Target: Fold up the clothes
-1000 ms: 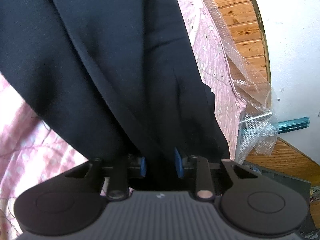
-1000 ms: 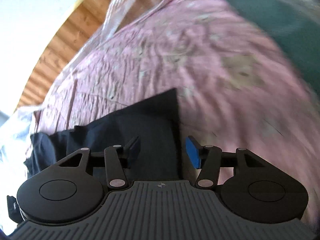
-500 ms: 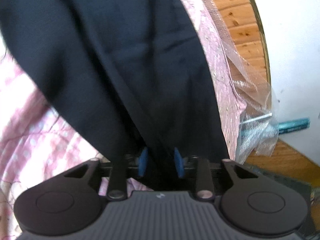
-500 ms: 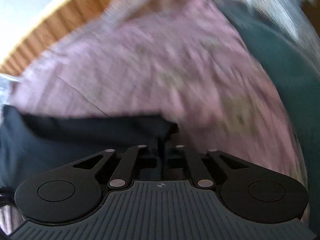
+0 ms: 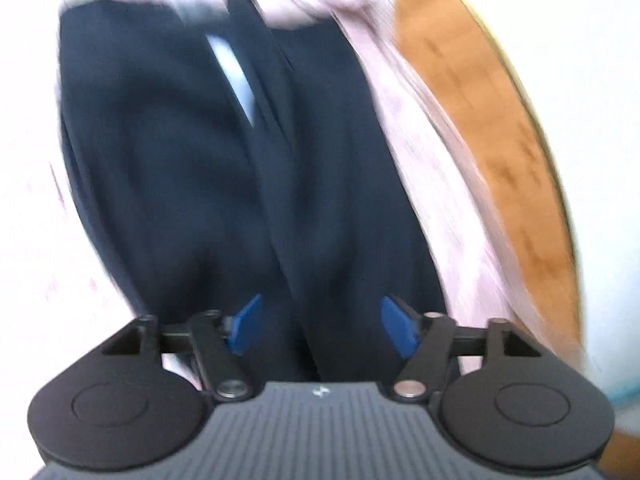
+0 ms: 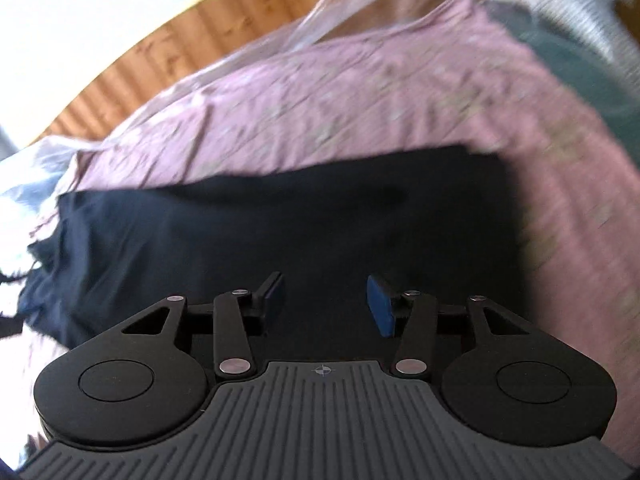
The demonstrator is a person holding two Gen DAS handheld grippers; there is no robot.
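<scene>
Across the pink bedspread (image 6: pixel 360 92) lies the dark garment (image 6: pixel 280 216), folded flat. Both tongs hover over it, the left tongs (image 5: pixel 320 326) and right tongs (image 6: pixel 326 304) spreading apart, blue pads clear of the cloth, pinching nothing.

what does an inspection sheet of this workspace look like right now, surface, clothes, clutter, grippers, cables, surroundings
surface: pink patterned bedcover, wrinkled, blurred by motion
job's things: dark navy garment lying flat on the bedcover, a straight edge at its far side; long folds run along it in the left wrist view
clutter: clear plastic sheeting at the cover's far edge; a dark green fabric at its right
grippers: left gripper and right gripper both opening, pads clear of the cloth beneath
cables: nothing seen
surroundings: wooden floor, white wall
</scene>
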